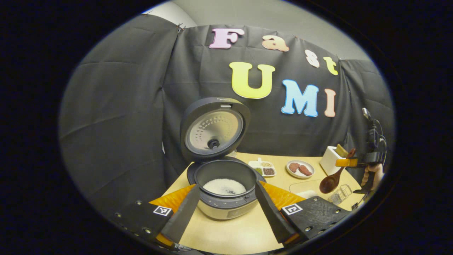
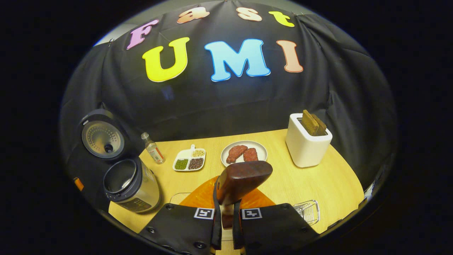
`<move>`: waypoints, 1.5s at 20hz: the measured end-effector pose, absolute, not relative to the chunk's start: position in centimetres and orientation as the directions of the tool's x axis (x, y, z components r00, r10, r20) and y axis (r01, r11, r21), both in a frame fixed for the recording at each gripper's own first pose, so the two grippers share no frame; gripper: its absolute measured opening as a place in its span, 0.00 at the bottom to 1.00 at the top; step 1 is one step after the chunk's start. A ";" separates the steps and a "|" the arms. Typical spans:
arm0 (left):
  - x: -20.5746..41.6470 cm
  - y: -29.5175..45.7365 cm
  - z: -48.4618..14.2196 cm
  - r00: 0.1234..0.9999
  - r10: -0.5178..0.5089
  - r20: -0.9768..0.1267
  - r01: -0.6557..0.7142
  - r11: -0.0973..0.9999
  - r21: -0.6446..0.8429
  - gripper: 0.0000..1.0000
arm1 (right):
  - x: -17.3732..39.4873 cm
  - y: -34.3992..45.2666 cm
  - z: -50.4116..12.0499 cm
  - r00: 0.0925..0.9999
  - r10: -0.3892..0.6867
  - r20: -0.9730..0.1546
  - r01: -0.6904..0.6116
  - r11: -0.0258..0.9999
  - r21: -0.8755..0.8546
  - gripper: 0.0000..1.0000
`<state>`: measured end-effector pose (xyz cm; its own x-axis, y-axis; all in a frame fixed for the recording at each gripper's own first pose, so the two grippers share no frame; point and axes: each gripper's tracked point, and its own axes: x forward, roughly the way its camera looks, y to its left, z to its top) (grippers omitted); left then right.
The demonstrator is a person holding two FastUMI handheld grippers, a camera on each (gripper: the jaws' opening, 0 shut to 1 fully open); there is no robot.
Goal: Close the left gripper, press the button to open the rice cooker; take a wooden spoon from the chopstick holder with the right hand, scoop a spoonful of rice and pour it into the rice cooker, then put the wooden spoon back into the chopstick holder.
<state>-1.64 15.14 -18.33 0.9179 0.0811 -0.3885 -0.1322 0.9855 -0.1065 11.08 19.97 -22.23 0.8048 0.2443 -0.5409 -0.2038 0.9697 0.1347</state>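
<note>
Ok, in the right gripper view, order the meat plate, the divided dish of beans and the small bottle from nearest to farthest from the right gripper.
1. Meat plate, just beyond the right gripper holding the wooden spoon.
2. Divided dish of beans, farther left.
3. Small bottle, farthest left, by the rice cooker.

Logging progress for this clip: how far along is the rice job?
Done: the dark rice cooker's lid stands open, white rice in the pot. In hand: the right gripper is shut on the brown wooden spoon. Whether the scoop was poured is unclear; returning the spoon remains.
</note>
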 end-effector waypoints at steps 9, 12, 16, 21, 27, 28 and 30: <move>-0.9 14.1 -18.9 0.915 0.041 -0.400 -0.087 0.991 -0.098 0.96 | 9.6 21.3 -29.1 0.756 0.231 -0.612 -0.212 0.972 0.104 0.14; -1.6 13.2 -19.9 0.909 0.023 -0.417 -0.088 0.986 -0.139 0.96 | 9.0 22.1 -29.1 0.775 0.226 -0.590 -0.217 0.972 0.087 0.14; -2.7 12.5 -20.9 0.897 0.020 -0.442 -0.089 0.987 -0.137 0.97 | 7.1 25.3 -30.3 0.731 0.285 -0.620 -0.259 0.957 0.135 0.14; -2.9 12.9 -20.6 0.892 0.028 -0.451 -0.125 0.974 -0.187 0.96 | 5.9 29.0 -30.8 0.658 0.357 -0.663 -0.257 0.934 0.248 0.14; -2.4 17.2 -19.4 0.905 0.101 -0.413 -0.176 0.973 -0.148 0.96 | 5.7 30.1 -30.8 0.599 0.403 -0.692 -0.196 0.912 0.361 0.14; -2.6 17.6 -19.3 0.905 0.110 -0.410 -0.183 0.973 -0.143 0.96 | 5.7 30.3 -30.7 0.588 0.418 -0.693 -0.178 0.902 0.393 0.14; -3.0 18.5 -19.0 0.905 0.141 -0.401 -0.210 0.969 -0.132 0.96 | 5.9 30.1 -30.3 0.576 0.431 -0.695 -0.147 0.891 0.430 0.14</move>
<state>-2.99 18.54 -19.00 0.9053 0.1412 -0.4007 -0.2096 0.9688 -0.1322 5.92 30.12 -30.33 0.5761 0.4306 -0.6947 -0.1473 0.8908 0.4299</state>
